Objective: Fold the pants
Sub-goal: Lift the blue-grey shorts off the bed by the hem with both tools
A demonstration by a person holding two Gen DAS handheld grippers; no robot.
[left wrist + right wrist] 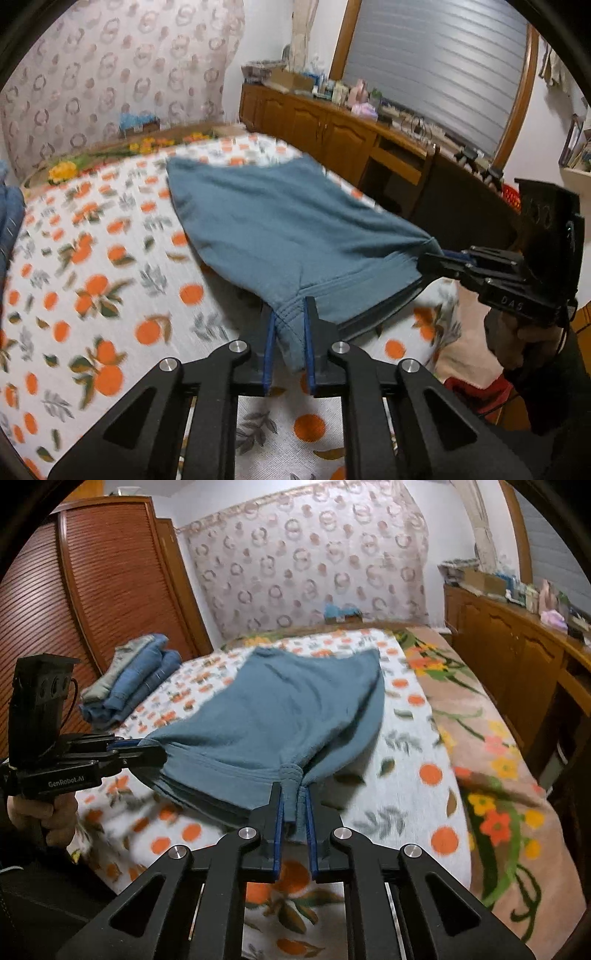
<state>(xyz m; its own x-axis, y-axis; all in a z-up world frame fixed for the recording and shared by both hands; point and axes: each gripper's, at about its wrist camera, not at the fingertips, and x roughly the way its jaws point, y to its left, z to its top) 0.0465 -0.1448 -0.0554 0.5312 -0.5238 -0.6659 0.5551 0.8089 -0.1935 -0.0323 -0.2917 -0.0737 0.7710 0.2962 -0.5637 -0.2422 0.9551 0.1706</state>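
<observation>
Bed (92, 258) with an orange-print sheet fills the room. Blue pants (280, 221) lie on it, reaching toward 12 o'clock, away from both grippers. Their near edge runs from 9 to 3 o'clock, lifted off the sheet. Left gripper (290, 321) pinches one corner of it, jaws narrow. Right gripper (293, 797) pinches the other corner, just as near. Folded jeans (129, 679) sit at 10 o'clock.

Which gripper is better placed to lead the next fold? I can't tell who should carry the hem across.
Neither clearly. The left gripper and right gripper each clamp one corner of the pants near edge, lifted off the bed. They likely move together toward the far end.
</observation>
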